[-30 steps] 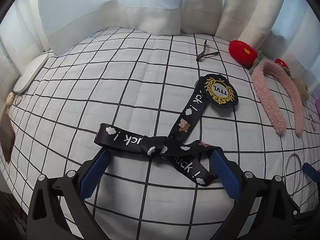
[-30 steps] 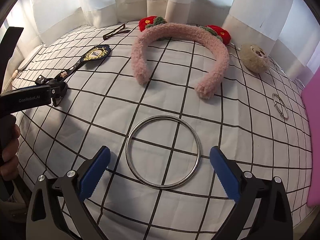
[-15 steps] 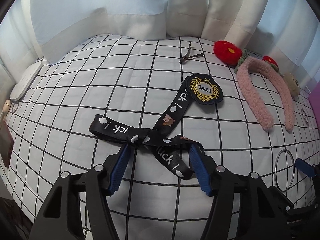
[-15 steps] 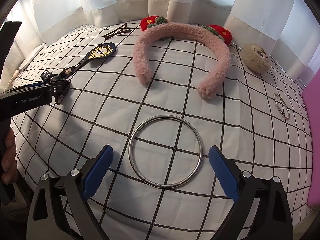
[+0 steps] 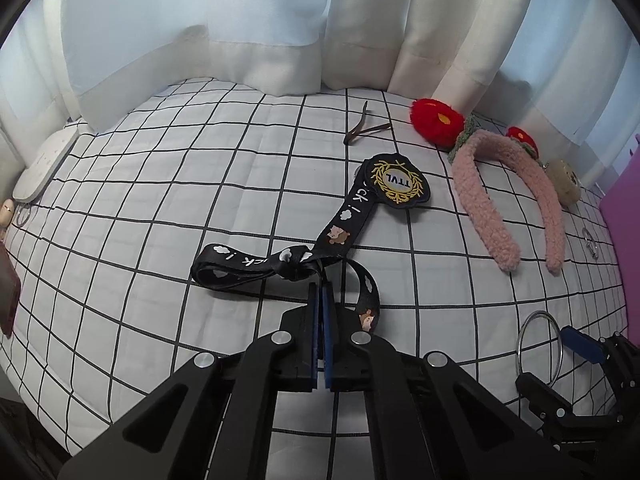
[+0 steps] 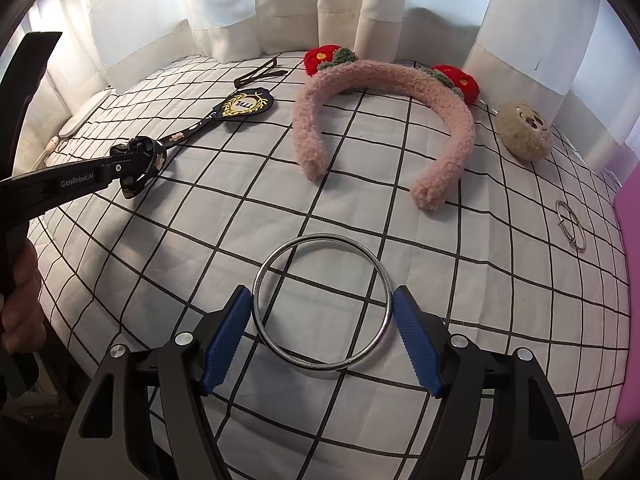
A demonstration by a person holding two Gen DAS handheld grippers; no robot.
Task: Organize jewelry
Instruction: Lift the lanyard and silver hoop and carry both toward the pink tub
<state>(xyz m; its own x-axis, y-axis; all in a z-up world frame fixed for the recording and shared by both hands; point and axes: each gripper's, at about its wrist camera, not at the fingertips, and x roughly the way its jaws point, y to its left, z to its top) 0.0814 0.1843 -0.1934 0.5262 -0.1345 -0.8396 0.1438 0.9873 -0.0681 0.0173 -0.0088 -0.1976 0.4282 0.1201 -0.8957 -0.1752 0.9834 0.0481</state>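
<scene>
A black printed lanyard point(image 5: 352, 216) with a gold-embroidered badge point(image 5: 398, 181) lies on the checked cloth. My left gripper point(image 5: 320, 292) is shut on the lanyard beside its knot; it also shows in the right wrist view point(image 6: 136, 168). A large silver ring point(image 6: 322, 307) lies flat on the cloth. My right gripper point(image 6: 322, 312) is partly closed around the ring, its blue pads at the ring's two sides; whether they touch it is unclear. The ring also shows in the left wrist view point(image 5: 540, 346).
A pink fuzzy headband point(image 6: 384, 120) with red flowers lies behind the ring. A beige plush ball point(image 6: 524, 130), a small metal clasp point(image 6: 570, 229), a brown hair clip point(image 6: 262, 74) and a purple box point(image 6: 630, 300) at the right edge are there. White curtains hang behind.
My left gripper closed fully on the lanyard. My right gripper narrowed from wide open and moved forward so its pads flank the ring.
</scene>
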